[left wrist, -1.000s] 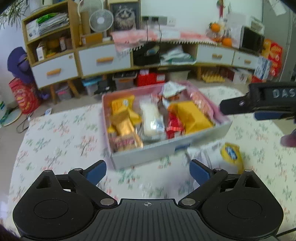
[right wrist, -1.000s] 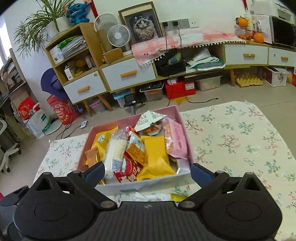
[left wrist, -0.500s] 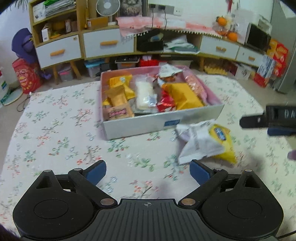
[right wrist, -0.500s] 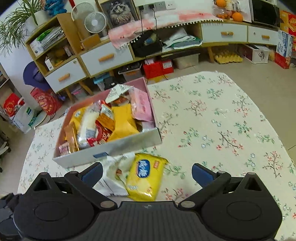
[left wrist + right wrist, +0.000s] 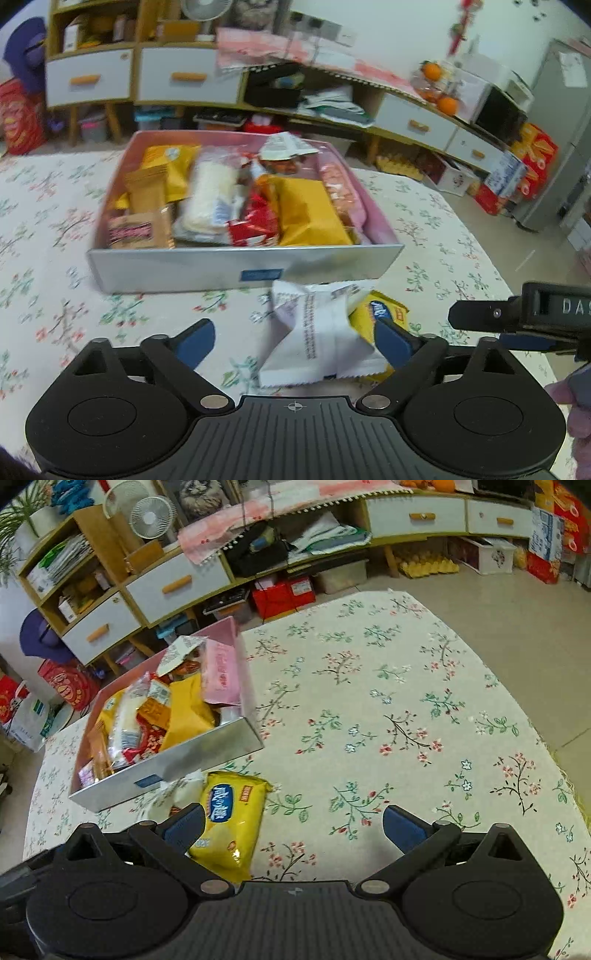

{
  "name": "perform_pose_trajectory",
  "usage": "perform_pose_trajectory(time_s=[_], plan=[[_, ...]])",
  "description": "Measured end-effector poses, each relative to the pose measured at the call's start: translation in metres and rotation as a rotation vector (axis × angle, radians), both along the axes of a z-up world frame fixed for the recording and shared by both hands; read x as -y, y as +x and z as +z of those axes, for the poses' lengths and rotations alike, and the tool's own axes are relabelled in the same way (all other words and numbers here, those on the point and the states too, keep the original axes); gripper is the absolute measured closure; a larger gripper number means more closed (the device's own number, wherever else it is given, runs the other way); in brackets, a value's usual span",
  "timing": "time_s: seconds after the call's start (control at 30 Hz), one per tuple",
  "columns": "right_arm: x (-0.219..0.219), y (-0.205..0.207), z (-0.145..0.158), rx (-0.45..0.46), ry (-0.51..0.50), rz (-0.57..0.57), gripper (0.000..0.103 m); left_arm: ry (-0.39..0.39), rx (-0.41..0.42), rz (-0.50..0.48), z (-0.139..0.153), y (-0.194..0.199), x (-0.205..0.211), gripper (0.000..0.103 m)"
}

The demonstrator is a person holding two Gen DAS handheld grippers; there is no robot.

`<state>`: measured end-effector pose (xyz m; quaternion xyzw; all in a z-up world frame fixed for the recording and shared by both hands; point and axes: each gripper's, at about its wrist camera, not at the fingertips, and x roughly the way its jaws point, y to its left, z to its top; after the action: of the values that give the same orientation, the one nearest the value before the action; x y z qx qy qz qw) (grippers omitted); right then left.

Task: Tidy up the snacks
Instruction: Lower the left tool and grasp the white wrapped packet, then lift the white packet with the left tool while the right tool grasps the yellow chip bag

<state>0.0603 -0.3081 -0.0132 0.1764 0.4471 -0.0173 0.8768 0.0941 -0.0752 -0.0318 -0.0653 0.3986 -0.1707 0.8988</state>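
The bench (image 5: pixel 406 686) fills most of the room's middle, spread with a cloth printed with small flowers. Behind it along the wall runs a low cabinet (image 5: pixel 177 583) with white drawers.

On the bench stands a box (image 5: pixel 236 266) with pink walls and a grey front, packed with snacks in yellow, white, red and pink wrappers.

Just in front of that grey wall, outside the box, lie 2 loose packets. The white packet (image 5: pixel 317 339) is crumpled and partly overlaps the yellow packet (image 5: pixel 229 819), which lies flat on the cloth with a blue label facing up.

The left gripper (image 5: pixel 295 341) hangs low over the white packet. Its jaws have just been closing a little yet stand wide, the packet lying between the blue pads with neither clearly pressing it.

The right gripper (image 5: pixel 293 827) is spread wide beside it, the yellow packet next to its left pad, nothing held.
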Motion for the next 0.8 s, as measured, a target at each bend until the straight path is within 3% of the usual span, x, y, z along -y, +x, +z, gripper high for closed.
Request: perform_pose_trajectory(time_s=[0.23,0.3,0.47,0.8], plan=[[0.009,0.005,-0.005,-0.030,0.062,-0.020,0.025,-0.041,0.026,-0.039,-0.007,0.005,0.005,0.048],[0.007,0.007,-0.007,-0.045,0.079,-0.007,0.025,-0.075,0.019,-0.050,-0.009,0.006,0.001,0.066],[-0.003,0.012,-0.007,-0.043,0.069,0.022,0.025,-0.058,0.005,-0.057,-0.005,0.006,0.000,0.074],[-0.034,0.024,-0.016,-0.057,0.022,0.096,0.025,0.036,-0.008,0.000,0.003,-0.001,-0.024,0.075]])
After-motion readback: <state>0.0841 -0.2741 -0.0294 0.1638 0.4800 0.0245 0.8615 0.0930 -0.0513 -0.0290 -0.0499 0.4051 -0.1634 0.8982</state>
